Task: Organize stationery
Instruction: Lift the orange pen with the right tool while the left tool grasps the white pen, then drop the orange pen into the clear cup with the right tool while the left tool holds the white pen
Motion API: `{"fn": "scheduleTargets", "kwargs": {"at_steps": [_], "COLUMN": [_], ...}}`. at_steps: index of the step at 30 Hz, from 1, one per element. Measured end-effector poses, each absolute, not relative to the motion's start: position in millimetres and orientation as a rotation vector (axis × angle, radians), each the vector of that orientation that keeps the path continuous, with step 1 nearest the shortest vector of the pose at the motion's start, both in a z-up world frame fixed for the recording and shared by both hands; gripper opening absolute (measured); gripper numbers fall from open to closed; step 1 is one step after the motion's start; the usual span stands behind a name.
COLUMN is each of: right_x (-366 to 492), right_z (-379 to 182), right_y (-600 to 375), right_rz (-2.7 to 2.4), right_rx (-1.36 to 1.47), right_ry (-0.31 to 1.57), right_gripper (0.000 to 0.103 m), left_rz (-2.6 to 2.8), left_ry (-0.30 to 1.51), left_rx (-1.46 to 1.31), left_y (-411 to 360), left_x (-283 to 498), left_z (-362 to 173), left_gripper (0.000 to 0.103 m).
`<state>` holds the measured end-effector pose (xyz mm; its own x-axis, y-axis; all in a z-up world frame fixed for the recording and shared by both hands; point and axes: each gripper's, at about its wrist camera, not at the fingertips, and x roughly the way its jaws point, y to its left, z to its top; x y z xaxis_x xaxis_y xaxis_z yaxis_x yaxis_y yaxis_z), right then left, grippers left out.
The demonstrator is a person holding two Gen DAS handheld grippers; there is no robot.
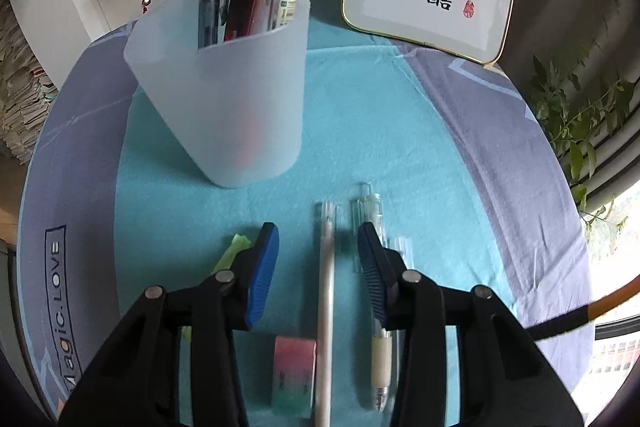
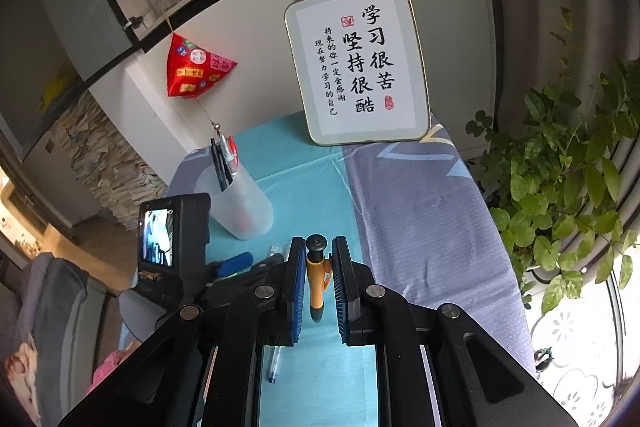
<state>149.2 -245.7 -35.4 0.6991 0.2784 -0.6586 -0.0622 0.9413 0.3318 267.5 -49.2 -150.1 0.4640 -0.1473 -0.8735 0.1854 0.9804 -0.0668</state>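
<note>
a green item (image 1: 234,247) is being mostly hidden behind the left gripper's (image 1: 318,239) near finger, so its kind cannot be told. a clear pen (image 1: 374,227) is being partly covered by the other finger, and a second clear piece just beside it is too faint to make out. the lower end of the white pen (image 1: 326,307) is being cut off by the frame edge. the left gripper's jaws are being held wide apart over this white pen, which is lying on the teal cloth (image 1: 400,147) between them, with a pink-and-green eraser (image 1: 294,375) just beside it.

several pens and a dark red item are being held upright in the frosted cup (image 1: 224,99); their lower parts are being blurred by its wall.

an orange pen (image 2: 316,283) is being clamped between the jaws of the right gripper (image 2: 317,247), above the cloth. a blue-tipped pen (image 2: 274,363) is being half hidden beneath it.
</note>
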Motion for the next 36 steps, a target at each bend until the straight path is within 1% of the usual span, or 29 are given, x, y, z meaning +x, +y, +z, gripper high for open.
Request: {"fn": "scheduleTargets", "kwargs": {"at_steps": [1,2,3,6,11,15,16,17,21,31,36], "right_x": [149,148,147,148,150,150,150,150,149,151,155], "right_z": [-35,-34,-32,-31,-33,-35,-35,-34,-31,-22,-13], "right_y": [-246,-247,-248,-249,-243,-240,-240,-240,-240,-223,-211], "right_rz": [0.191,0.189,0.184,0.180,0.197,0.198,0.196,0.195,0.184,0.215,0.234], "right_rx": [0.296,0.295,0.294,0.296,0.298,0.294,0.295,0.296,0.288,0.250,0.236], "right_ry": [0.775,0.772,0.768,0.764,0.773,0.779,0.780,0.780,0.771,0.751,0.733], "right_gripper": [0.014,0.014,0.014,0.014,0.014,0.014,0.014,0.014,0.014,0.014,0.014], "left_rz": [-0.205,-0.203,-0.202,-0.200,-0.196,-0.172,-0.171,-0.185,-0.224,-0.219,-0.204], "left_ry": [1.077,1.093,1.098,1.104,1.083,1.063,1.057,1.058,1.073,0.884,0.787], "left_rx": [0.027,0.010,-0.001,-0.037,0.025,0.067,0.076,0.069,-0.018,-0.076,-0.046], "left_y": [-47,-43,-40,-30,-35,-46,-48,-47,-40,-4,1], "left_x": [268,268,268,264,258,264,263,262,260,221,200], "left_z": [-150,-151,-151,-149,-152,-156,-156,-155,-149,-78,-50], "left_gripper": [0.037,0.030,0.027,0.028,0.030,0.027,0.024,0.008,0.009,0.009,0.009]}}
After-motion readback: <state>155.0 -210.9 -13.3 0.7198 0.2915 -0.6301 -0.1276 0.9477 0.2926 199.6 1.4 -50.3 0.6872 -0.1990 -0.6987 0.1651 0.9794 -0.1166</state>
